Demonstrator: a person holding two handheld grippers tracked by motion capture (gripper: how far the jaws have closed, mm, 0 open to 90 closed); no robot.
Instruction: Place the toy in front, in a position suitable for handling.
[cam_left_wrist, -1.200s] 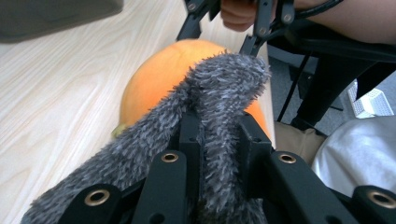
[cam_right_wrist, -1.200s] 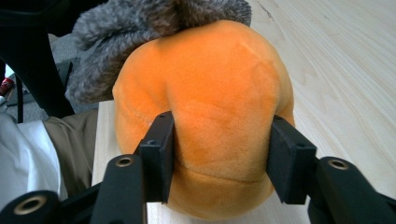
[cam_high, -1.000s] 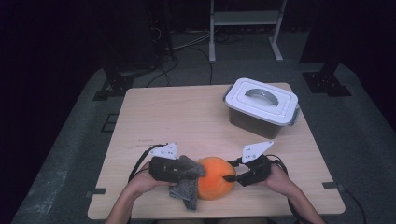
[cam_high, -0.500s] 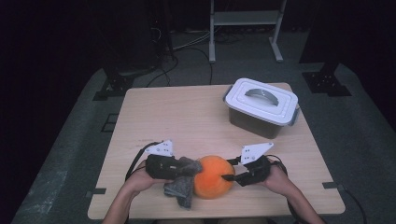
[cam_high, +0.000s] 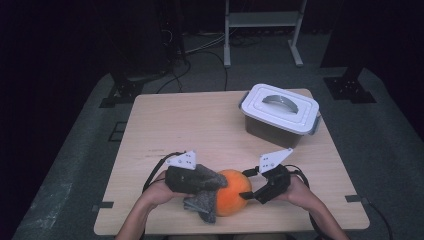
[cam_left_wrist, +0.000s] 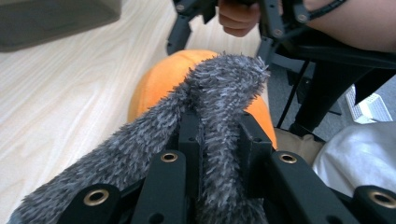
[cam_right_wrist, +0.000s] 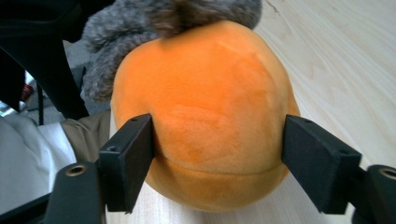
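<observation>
Grey plush cloth (cam_left_wrist: 219, 107): pinched in the left claw (cam_high: 202, 177), whose jaws are closed tight on a fold of it. From the left gripper view the free end drapes over the top of the orange plush ball (cam_high: 231, 191), so the cloth seems to be held for wiping or covering the ball rather than carried off.

Orange plush ball: rests on the worktop (cam_high: 200, 125) at about 6 o'clock, close to the near edge, between the two hands. It touches the cloth on its 9 o'clock side.

Right claw (cam_right_wrist: 219, 163): jaws wide, one on each flank of the ball; they have just been opening, with the ball between them. In the right gripper view the pads stand at the ball's sides without denting the plush, so I judge it a released or very loose hold, steadying the ball against a push from the cloth.

Hands: both forearms enter from the near edge, left at 7 o'clock, right at 5 o'clock.

Lidded white box (cam_high: 280, 112): at about 1 o'clock, well apart from the ball, lid on, handle flat. Probably storage, untouched.
</observation>
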